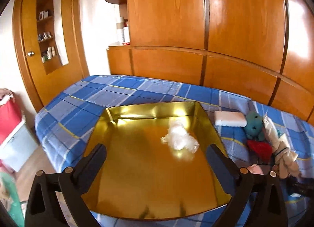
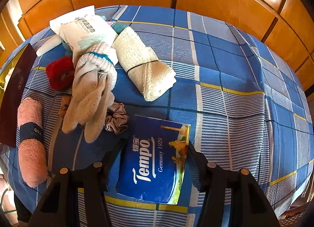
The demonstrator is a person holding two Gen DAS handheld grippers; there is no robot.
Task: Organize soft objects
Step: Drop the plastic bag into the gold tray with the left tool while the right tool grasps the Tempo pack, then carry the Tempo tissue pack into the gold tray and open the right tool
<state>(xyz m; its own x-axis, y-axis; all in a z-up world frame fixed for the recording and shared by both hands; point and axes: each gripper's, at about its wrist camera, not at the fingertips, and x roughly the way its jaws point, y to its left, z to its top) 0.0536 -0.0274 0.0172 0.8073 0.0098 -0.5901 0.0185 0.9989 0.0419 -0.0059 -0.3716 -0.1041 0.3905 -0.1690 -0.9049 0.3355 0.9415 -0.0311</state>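
Item 1, L gripper (image 1: 157,154): jaws spread wide, nothing between them, hanging over the gold tray (image 1: 208,128) on the bed (image 1: 82,107); one white fluffy bundle (image 1: 181,138) lies inside, toward tray's far right corner. Item 2, R gripper (image 2: 157,148): jaws half-closed around a blue Tempo tissue pack (image 2: 155,160), pads at its two sides; looks gripped, though I can't confirm contact w/ certainty. Pack sits on the bed, nearer its front edge. Item 3, unsorted pile twd bed's back edge, just right of tray: wipes pack (image 2: 86,30), knit gloves (image 2: 94,89), bandage roll (image 2: 143,68), red scrunchie (image 2: 58,75), grey scrunchie (image 2: 116,118), pink rolled towel (image 2: 31,138). Step, my read: one piece binned, tissues next. Next move needs firm squeeze w/o crushing pack, lift clear of pile, carry left over tray wall, release low.
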